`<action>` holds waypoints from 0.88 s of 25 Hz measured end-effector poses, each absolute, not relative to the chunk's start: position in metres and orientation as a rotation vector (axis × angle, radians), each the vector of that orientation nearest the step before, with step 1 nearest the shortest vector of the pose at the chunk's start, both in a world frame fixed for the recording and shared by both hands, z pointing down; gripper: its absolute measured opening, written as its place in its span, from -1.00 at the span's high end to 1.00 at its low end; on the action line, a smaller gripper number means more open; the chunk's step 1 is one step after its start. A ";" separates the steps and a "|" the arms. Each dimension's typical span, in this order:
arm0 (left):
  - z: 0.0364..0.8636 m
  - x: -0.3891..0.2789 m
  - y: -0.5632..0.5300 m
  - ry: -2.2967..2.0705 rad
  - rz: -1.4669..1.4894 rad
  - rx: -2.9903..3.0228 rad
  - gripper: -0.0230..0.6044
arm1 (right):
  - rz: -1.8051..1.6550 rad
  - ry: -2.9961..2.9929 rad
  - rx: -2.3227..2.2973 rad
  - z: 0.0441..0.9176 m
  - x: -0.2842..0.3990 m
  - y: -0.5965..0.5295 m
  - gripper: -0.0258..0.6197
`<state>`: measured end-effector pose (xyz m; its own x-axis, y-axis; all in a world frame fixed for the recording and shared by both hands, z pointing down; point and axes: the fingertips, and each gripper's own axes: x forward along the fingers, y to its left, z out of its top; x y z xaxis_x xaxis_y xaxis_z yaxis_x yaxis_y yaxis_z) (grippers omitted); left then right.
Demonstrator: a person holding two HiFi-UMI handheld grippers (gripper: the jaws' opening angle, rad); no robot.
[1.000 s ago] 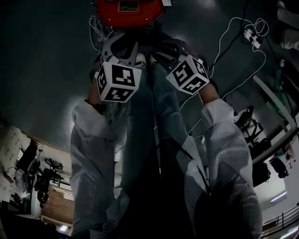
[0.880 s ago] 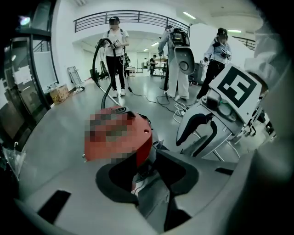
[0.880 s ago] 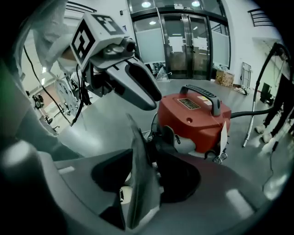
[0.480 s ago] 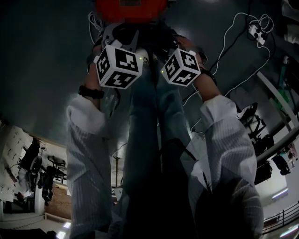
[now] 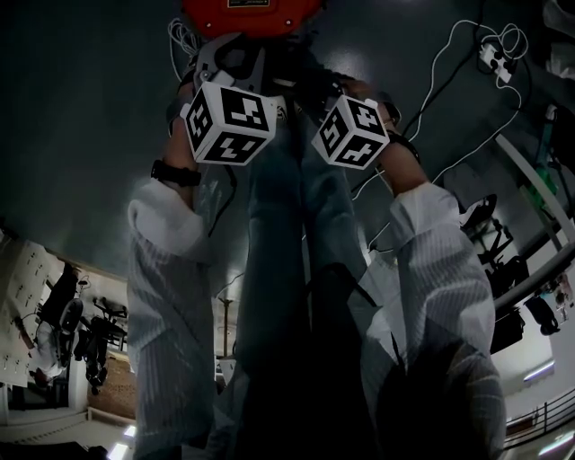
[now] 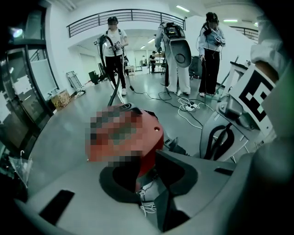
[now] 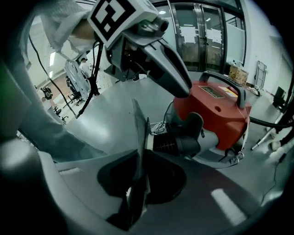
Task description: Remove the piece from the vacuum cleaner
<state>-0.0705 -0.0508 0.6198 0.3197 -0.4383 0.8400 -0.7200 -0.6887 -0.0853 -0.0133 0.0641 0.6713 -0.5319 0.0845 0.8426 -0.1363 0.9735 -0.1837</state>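
The red vacuum cleaner (image 5: 252,16) stands on the dark floor at the top of the head view, just beyond both grippers. My left gripper (image 6: 147,176) is over its near side. Its jaws are closing slightly but still stand apart with nothing between them; the red body (image 6: 149,137) and a white cord (image 6: 146,206) show through the gap. My right gripper (image 7: 141,124) is closing, its jaws drawn into a thin slit with nothing visible between them. Just past it lies the black ribbed hose connector (image 7: 177,143) on the vacuum's red body (image 7: 216,110).
A white cable and power strip (image 5: 490,58) lie on the floor at the upper right. Metal racks (image 5: 530,198) stand at the right. The person's legs and white sleeves fill the middle of the head view. Several people (image 6: 114,50) stand far off.
Both marker cubes have moved up the head view, closer to the red vacuum. The right one has also shifted a little to the left.
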 end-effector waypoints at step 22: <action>0.446 -0.108 -0.029 -1.333 0.875 2.037 0.90 | 0.878 -2.159 0.475 0.527 0.028 0.087 0.84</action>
